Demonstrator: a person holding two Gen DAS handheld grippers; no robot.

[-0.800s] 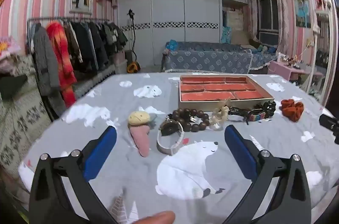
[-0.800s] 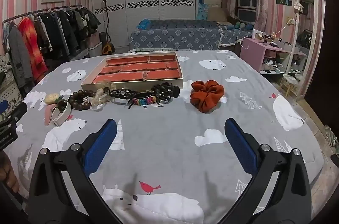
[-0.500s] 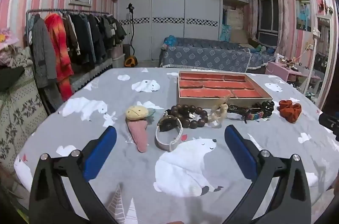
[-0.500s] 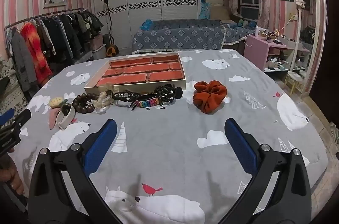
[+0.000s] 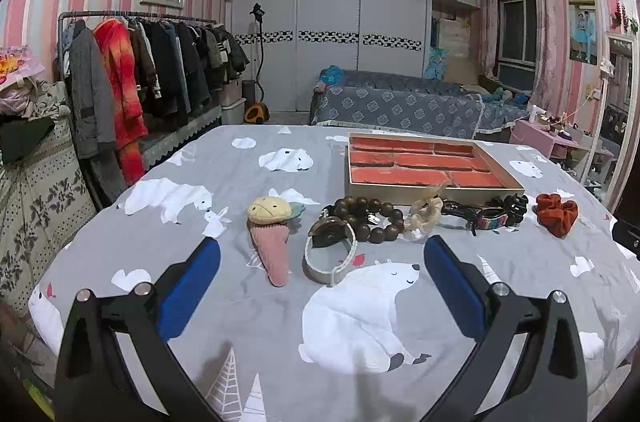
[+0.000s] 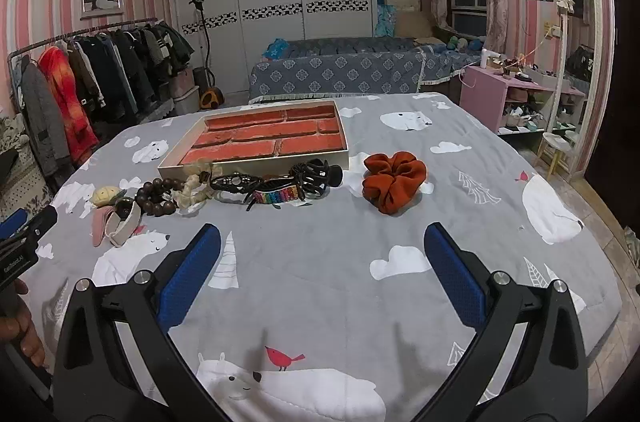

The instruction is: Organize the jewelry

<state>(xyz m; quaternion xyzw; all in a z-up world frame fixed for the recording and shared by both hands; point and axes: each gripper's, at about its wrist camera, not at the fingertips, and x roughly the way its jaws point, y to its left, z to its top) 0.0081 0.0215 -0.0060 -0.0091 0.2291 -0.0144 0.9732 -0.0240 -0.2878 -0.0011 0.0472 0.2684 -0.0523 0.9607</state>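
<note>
both tongs (image 5: pixel 322 254) (image 6: pixel 322 242) gape over bare bedspread (image 6: pixel 320 282).

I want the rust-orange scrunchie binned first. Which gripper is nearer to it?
Right. The right gripper faces the scrunchie just ahead, slightly right. The left gripper sits before the watch, the scrunchie far to its right.

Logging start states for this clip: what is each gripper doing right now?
Left gripper: open, holding nothing, above the bedspread short of the jewelry.
Right gripper: open, holding nothing, over bare bedspread.
</note>
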